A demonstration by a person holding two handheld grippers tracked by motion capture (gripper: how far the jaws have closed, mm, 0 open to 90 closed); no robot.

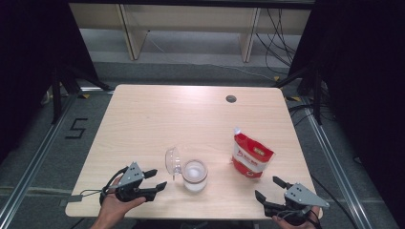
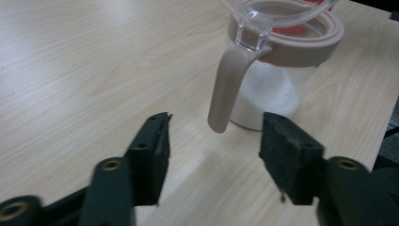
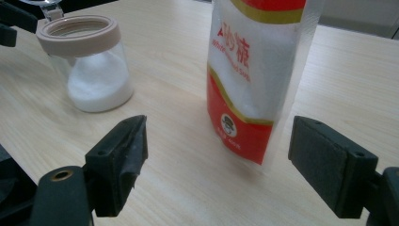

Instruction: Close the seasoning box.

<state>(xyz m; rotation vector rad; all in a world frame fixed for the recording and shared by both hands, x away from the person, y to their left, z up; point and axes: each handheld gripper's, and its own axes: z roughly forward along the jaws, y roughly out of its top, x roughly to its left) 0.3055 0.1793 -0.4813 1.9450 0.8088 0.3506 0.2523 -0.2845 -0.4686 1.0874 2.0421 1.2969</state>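
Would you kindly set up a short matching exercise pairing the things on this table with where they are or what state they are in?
Things:
1. jar
2. pouch
3. left claw
4. cable hole

Places or states:
A. red and white, standing right of the middle
B. far part of the tabletop
C. lid flipped open, white powder inside
D. open, just left of the jar's latch, gripping nothing

Pairs: 1-C, 2-A, 3-D, 4-B
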